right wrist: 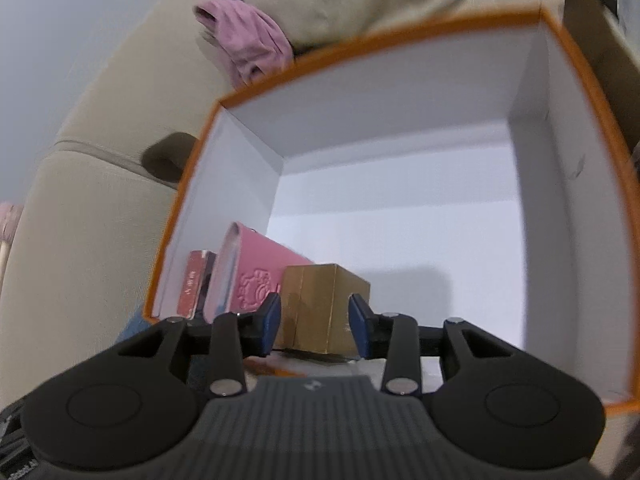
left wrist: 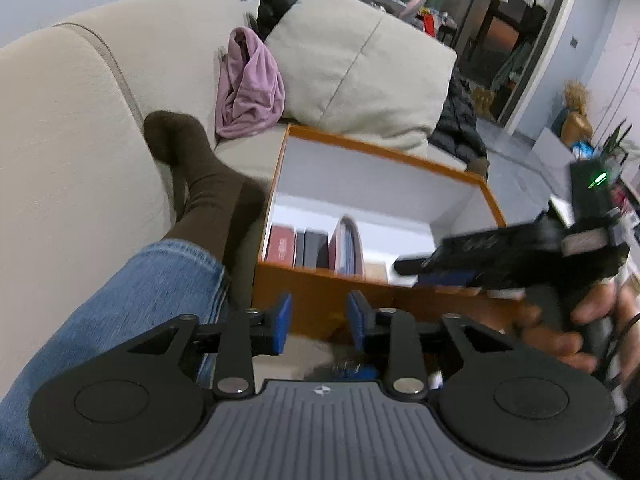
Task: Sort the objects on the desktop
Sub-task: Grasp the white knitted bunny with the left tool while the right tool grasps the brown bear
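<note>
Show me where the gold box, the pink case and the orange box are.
gold box (right wrist: pixel 320 312), right wrist view, its front face.
pink case (right wrist: pixel 260 276), right wrist view, its embossed side.
orange box (right wrist: pixel 384 42), right wrist view, its far rim.

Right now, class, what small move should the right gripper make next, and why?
Probably lift the right gripper straight up, out of the orange box: the gold carton seems set down beside the pink case, and the pads look just clear of it.
</note>
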Action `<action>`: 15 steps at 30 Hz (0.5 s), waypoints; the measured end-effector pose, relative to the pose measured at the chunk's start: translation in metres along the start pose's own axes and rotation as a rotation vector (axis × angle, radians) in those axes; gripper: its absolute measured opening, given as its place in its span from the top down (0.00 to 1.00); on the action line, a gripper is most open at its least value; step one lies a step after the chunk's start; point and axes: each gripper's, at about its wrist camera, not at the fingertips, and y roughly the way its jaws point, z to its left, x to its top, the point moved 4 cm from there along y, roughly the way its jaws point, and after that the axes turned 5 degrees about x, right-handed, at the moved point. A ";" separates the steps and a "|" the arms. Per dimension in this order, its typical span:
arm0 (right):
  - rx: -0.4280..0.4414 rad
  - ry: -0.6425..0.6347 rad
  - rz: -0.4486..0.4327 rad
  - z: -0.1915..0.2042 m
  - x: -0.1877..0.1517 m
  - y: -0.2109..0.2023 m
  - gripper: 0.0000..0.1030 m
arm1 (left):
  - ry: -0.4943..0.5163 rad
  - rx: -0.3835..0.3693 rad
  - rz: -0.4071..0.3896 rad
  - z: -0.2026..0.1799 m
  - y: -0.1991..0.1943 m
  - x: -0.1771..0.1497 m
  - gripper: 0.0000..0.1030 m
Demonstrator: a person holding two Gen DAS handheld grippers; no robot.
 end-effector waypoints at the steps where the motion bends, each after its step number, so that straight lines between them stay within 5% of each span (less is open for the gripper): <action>1: -0.001 -0.025 -0.015 0.002 -0.002 -0.007 0.58 | 0.009 0.006 0.011 0.000 -0.001 -0.004 0.55; 9: -0.052 -0.219 -0.195 0.010 -0.048 -0.078 0.58 | 0.063 -0.001 0.107 -0.012 -0.002 -0.048 0.49; 15: -0.103 -0.197 -0.121 -0.012 -0.090 -0.085 0.58 | 0.092 -0.014 0.140 -0.028 0.001 -0.068 0.44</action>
